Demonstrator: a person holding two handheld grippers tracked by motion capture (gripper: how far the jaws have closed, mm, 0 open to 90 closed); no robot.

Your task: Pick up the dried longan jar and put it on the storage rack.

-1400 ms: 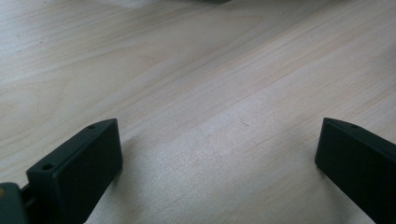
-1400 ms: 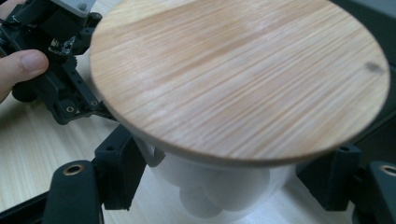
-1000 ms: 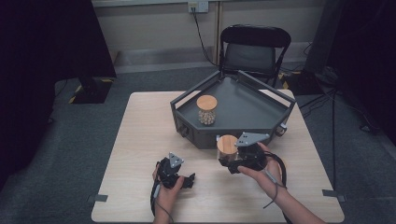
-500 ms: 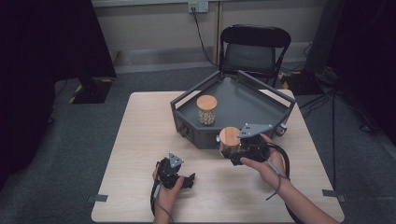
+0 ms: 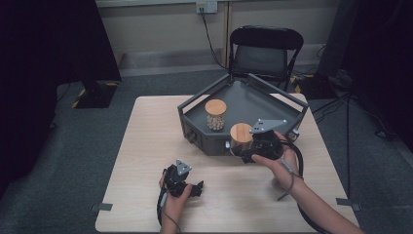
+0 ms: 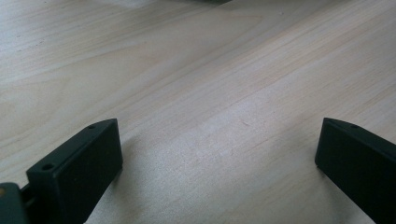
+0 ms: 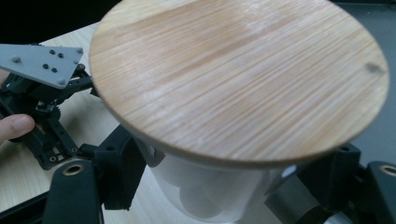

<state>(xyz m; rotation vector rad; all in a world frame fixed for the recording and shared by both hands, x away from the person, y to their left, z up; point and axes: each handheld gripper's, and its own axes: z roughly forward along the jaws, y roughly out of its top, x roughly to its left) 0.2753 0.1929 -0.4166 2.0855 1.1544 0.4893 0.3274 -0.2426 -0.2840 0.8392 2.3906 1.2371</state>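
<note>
My right gripper (image 5: pixel 247 147) is shut on a clear jar with a round wooden lid (image 5: pixel 241 132), held in the air at the front wall of the dark tray (image 5: pixel 253 92). In the right gripper view the lid (image 7: pixel 238 77) is close and tilted, with the black jaws against the glass body (image 7: pixel 205 186) on both sides. A second jar with a wooden lid (image 5: pixel 215 113), holding small pale pieces, stands inside the tray at its left. My left gripper (image 5: pixel 197 187) rests on the table near the front, its jaws (image 6: pixel 210 154) wide apart over bare wood, nothing between them.
The light wooden table (image 5: pixel 146 146) has open surface at the left and front. A black folding chair (image 5: pixel 265 48) stands behind the table. The left gripper (image 7: pixel 42 112) also appears at the left of the right gripper view. Cables trail off the right edge.
My right gripper has carried the jar up and away from me, from the table in front of the tray to the tray's front wall. The left gripper has stayed put.
</note>
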